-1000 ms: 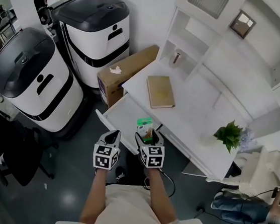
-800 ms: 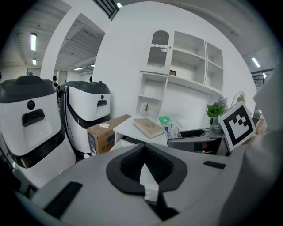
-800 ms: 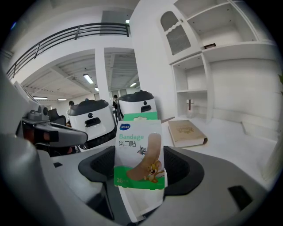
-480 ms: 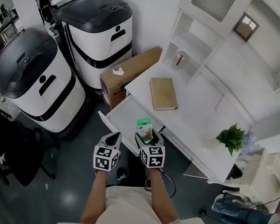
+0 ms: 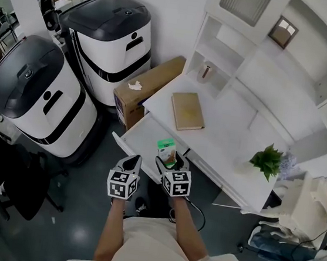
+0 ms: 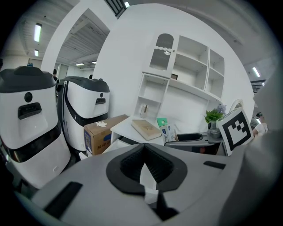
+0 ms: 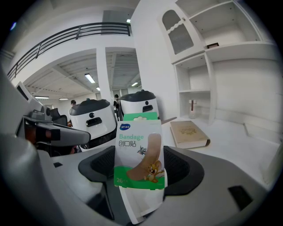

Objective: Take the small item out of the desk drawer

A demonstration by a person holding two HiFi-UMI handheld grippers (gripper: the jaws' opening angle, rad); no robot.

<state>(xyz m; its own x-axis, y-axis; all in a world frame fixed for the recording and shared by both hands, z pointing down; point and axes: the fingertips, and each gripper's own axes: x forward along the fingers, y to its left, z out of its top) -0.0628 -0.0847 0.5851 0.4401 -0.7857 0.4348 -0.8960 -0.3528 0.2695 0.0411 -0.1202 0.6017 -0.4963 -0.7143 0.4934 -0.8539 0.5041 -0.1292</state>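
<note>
The small item is a green-and-white bandage box (image 7: 139,154), standing upright with my right gripper (image 7: 140,178) shut on its lower part. In the head view the bandage box (image 5: 166,150) is held just above the front of the open white desk drawer (image 5: 142,131). My left gripper (image 5: 131,161) hovers to the left of the right gripper (image 5: 169,161), off the drawer's front corner. Its dark pads (image 6: 154,170) meet with nothing between them. From the left gripper view the bandage box (image 6: 167,131) shows to the right, over the desk edge.
On the white desk (image 5: 228,135) lie a tan book (image 5: 188,111), a potted plant (image 5: 268,159) and a cup (image 5: 205,71) in the shelf unit. A cardboard box (image 5: 149,85) and two large white-and-black machines (image 5: 35,90) stand to the left.
Both grippers and the bandage box stay almost where they were, the box only a touch higher. The head view has shifted slightly.
</note>
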